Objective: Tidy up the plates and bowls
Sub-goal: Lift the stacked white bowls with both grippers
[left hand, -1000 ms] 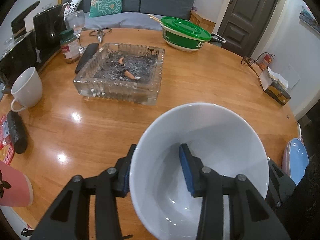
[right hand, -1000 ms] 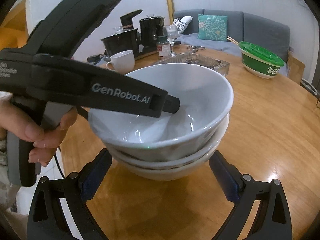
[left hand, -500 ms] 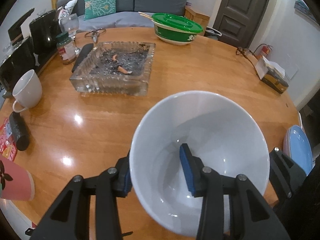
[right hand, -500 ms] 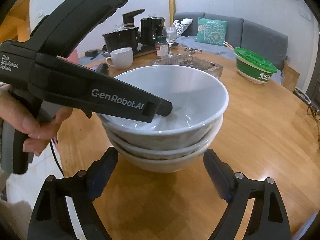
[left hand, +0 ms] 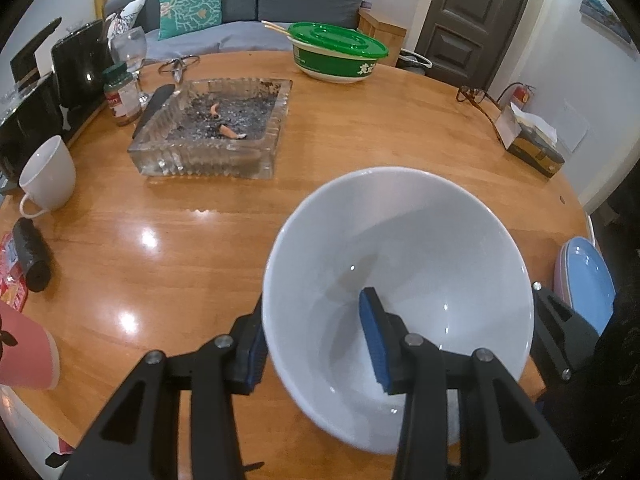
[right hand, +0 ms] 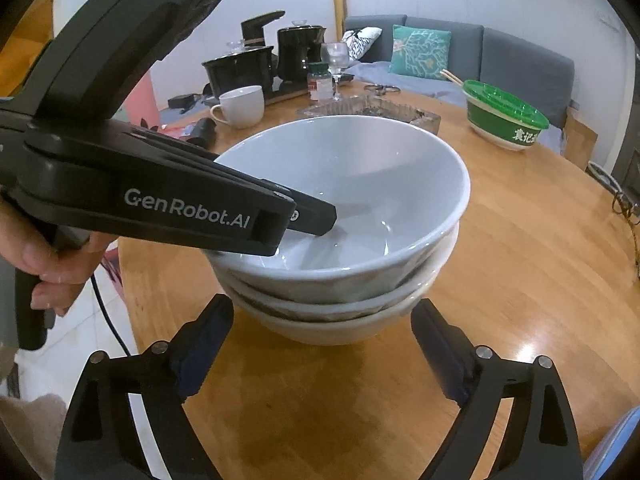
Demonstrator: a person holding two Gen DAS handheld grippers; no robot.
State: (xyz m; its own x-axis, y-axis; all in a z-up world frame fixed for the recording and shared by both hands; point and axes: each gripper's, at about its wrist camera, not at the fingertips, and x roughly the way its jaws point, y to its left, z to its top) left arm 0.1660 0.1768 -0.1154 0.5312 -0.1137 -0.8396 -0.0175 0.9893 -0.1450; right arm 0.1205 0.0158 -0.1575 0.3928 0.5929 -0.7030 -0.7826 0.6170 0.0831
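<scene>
A white bowl (left hand: 420,248) rests on top of two other nested bowls (right hand: 340,320) near the front edge of the round wooden table (right hand: 520,280). My left gripper (left hand: 314,336) is shut on the top bowl's near rim, one pad inside and one outside. In the right wrist view that gripper (right hand: 304,216) reaches in from the left, held by a hand (right hand: 44,276). My right gripper (right hand: 322,340) stands low in front of the stack. Its jaws are opening, one on each side of the bottom bowl, and neither pad touches it.
A glass ashtray (left hand: 212,132) sits mid-table, a green-lidded bowl (left hand: 336,52) behind it. A white mug (left hand: 48,180), a jar and black kettles line the left edge. A pink cup (left hand: 24,352) stands front left. Blue plates (left hand: 588,280) are stacked at the right, past the bowls.
The top bowl has shifted a little with my left gripper and now sits lower in the stack. My right jaws narrowed around the stack, then spread wide again.
</scene>
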